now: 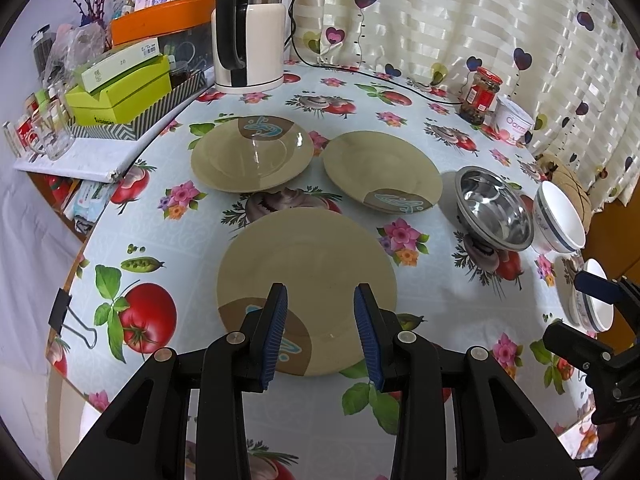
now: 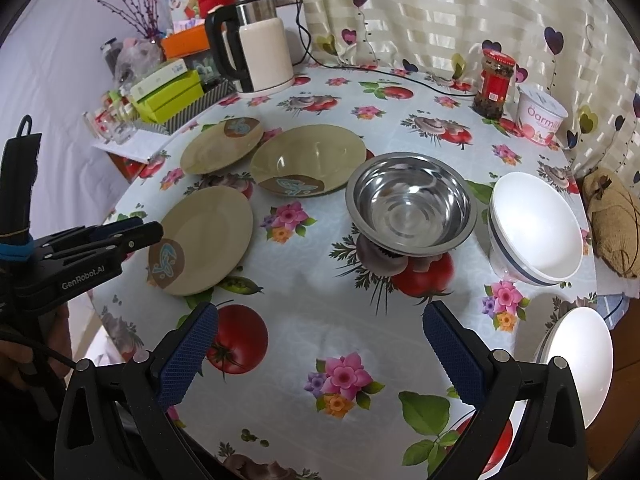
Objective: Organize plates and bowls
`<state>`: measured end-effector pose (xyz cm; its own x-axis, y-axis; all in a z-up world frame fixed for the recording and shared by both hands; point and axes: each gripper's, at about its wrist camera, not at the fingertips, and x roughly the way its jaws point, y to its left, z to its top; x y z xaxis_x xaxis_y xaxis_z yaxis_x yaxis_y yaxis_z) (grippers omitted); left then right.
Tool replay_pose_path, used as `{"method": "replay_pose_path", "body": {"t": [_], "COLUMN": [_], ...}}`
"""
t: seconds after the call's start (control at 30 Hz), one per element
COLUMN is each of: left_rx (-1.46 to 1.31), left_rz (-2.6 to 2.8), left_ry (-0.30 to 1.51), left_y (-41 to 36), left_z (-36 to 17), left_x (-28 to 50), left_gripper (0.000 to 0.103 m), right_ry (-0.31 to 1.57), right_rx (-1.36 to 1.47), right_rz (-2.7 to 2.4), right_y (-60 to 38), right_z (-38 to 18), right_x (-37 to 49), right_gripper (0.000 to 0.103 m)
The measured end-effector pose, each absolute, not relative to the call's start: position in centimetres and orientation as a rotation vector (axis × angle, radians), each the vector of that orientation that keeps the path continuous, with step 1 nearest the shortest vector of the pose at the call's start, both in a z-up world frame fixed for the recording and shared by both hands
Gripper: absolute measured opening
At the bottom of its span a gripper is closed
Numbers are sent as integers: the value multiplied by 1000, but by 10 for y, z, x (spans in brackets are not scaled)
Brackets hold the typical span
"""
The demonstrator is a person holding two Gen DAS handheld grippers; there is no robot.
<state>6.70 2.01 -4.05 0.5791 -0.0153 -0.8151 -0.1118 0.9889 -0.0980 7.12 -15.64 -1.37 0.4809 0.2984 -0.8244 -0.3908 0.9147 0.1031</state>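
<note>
Three tan plates with brown-and-blue patches lie on the flowered tablecloth: a flat near plate [image 1: 308, 276] [image 2: 204, 240], a deep far-left plate [image 1: 252, 154] [image 2: 222, 146] and a deep far-right plate [image 1: 382, 170] [image 2: 308, 160]. Right of them stand a steel bowl [image 1: 494, 208] [image 2: 412, 200], a white blue-rimmed bowl [image 1: 560, 216] [image 2: 534, 228] and another white bowl [image 1: 596, 300] [image 2: 580, 356] at the table's right edge. My left gripper [image 1: 320, 332] [image 2: 116, 232] hovers open over the near plate's front rim. My right gripper [image 2: 320, 348] is open above bare cloth, holding nothing.
A white kettle [image 1: 250, 28] with its cord stands at the back. A sauce jar [image 1: 480, 96] and a yoghurt tub [image 1: 514, 120] sit far right near the curtain. Boxes and glasses [image 1: 120, 88] crowd a shelf on the left. A binder clip [image 1: 66, 316] holds the cloth's edge.
</note>
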Motion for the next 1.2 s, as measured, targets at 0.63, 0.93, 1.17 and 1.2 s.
{"method": "replay_pose_path", "body": {"t": [0.63,0.93,1.17,1.2], "left_rx": [-153,-162,-178,-179], "left_rz": [57,53,63,65], "left_ry": [951,948,947,947], "left_y": [21,24,30,31], "left_z": [-41,-42,-42,-42], "left_x": [67,69,74,74], "left_gripper": [36,36,36,36], "right_ry": [989,1002,1011,1013], "right_rx": [-106,-106,-108,-108], "right_rz": [427,433,440,441], "right_y": [-151,-147,-141,-140], "right_z": [-18,-19,-18,-18], "right_x": [73,74,79,80], "right_gripper": [103,103,103,103]}}
